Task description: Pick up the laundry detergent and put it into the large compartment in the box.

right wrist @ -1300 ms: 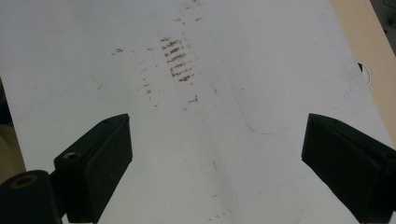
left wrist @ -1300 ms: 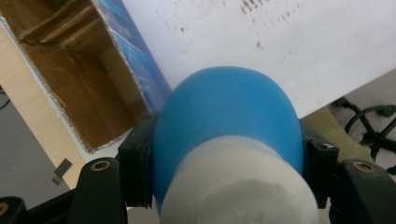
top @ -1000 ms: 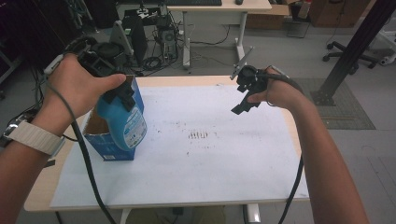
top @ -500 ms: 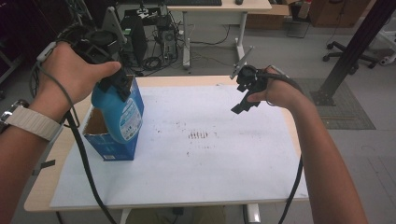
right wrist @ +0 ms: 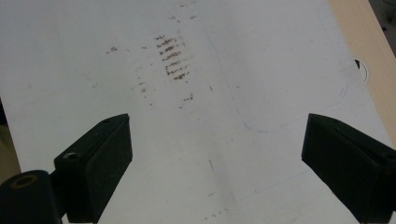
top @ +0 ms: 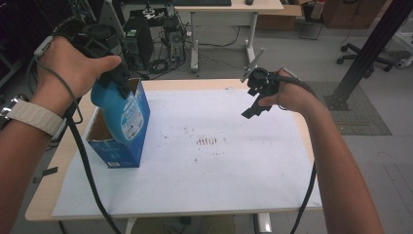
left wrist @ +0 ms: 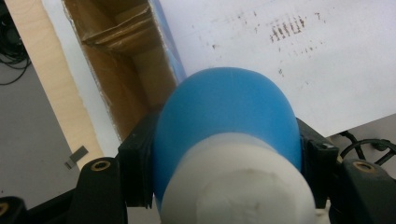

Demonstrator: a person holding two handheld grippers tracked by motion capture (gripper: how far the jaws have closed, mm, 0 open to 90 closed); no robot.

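Observation:
My left gripper (top: pixel 116 82) is shut on the neck of a light blue bottle (top: pixel 108 108) with a white cap (left wrist: pixel 238 182). In the left gripper view both pads press the bottle (left wrist: pixel 224 112) from either side. The bottle hangs over the open top of a blue cardboard box (top: pixel 117 155) at the table's left, its lower part still inside as far as I can tell. The box's brown inside (left wrist: pixel 126 70) lies below. My right gripper (top: pixel 253 105) hovers open above the white paper (top: pixel 219 165), with nothing between its jaws (right wrist: pixel 215 158).
The white paper (right wrist: pixel 261 56) covers most of the wooden table (top: pixel 46 195) and carries a patch of brown marks (top: pixel 208 141). Cables trail from both grippers over the table's front edge. Desks, computers and chairs stand on the floor beyond the far edge.
My left hand has lifted the bottle higher out of the box and drawn it a little to the left. The right hand has kept still.

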